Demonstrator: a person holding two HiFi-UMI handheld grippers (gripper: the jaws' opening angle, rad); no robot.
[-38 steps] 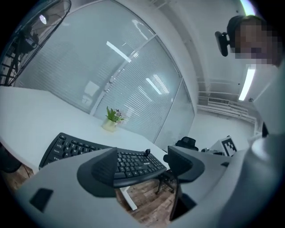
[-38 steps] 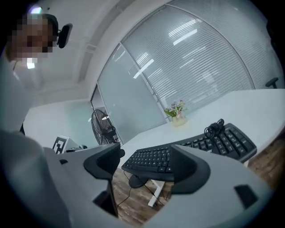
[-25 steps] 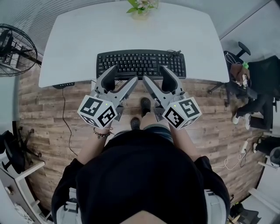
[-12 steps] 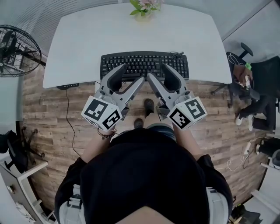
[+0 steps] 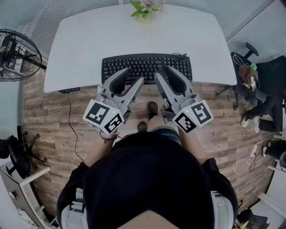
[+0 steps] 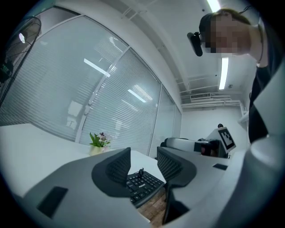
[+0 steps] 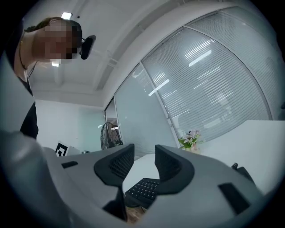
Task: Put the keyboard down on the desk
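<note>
The black keyboard (image 5: 146, 65) lies flat on the white desk (image 5: 134, 31), along its front edge. In the left gripper view the keyboard (image 6: 142, 185) shows low down, beyond the jaws. My left gripper (image 5: 134, 75) hangs over the keyboard's near left part, and my right gripper (image 5: 163, 72) over its near right part. Both pairs of jaws have just been closing, a gap is left between them and nothing is in it. In their own views the left gripper (image 6: 143, 158) and the right gripper (image 7: 144, 153) hold only air. The right gripper view also catches the keyboard (image 7: 142, 189).
A small pot of flowers (image 5: 145, 6) stands at the desk's far edge. A floor fan (image 5: 18, 53) is at the left. An office chair (image 5: 263, 85) and cables are at the right, on a wooden floor (image 5: 58, 125). My own feet show under the desk's edge.
Both grippers' jaws have narrowed. The keyboard has stayed where it lies on the desk.
</note>
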